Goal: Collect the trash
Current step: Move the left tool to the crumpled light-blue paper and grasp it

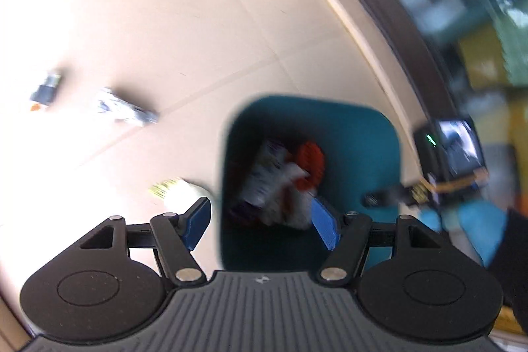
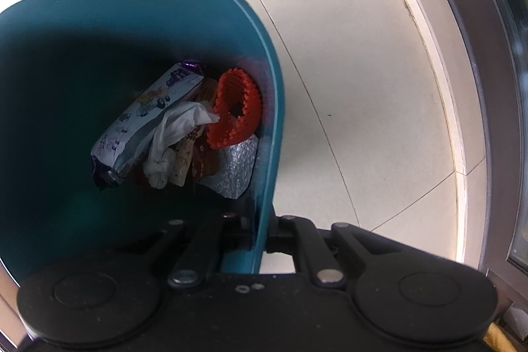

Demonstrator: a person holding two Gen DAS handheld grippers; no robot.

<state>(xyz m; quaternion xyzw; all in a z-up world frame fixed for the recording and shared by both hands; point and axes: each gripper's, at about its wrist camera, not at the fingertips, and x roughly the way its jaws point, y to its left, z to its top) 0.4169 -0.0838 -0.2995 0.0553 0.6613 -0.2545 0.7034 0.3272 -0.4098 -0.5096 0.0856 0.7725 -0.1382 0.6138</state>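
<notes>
A teal bin (image 1: pixel 363 137) stands on the tiled floor, and my left gripper (image 1: pixel 260 210) hovers over its mouth, open, with nothing between the blue pads. The bin holds a printed packet (image 2: pixel 148 117), a crumpled white tissue (image 2: pixel 178 134), a red mesh sleeve (image 2: pixel 236 108) and bubble wrap (image 2: pixel 234 167). My right gripper (image 2: pixel 260 236) is shut on the wall of the bin (image 2: pixel 148 5) at its near rim. Loose on the floor left of the bin lie a silvery wrapper (image 1: pixel 125 109), a small dark packet (image 1: pixel 44 89) and a white and yellow piece (image 1: pixel 178 192).
The right hand's gripper body with its camera (image 1: pixel 452 154) shows at the bin's right side. A pale skirting strip (image 2: pixel 439 88) and a dark door or window frame (image 2: pixel 495 88) run along the right. Beige floor tiles (image 1: pixel 165 5) stretch away to the left.
</notes>
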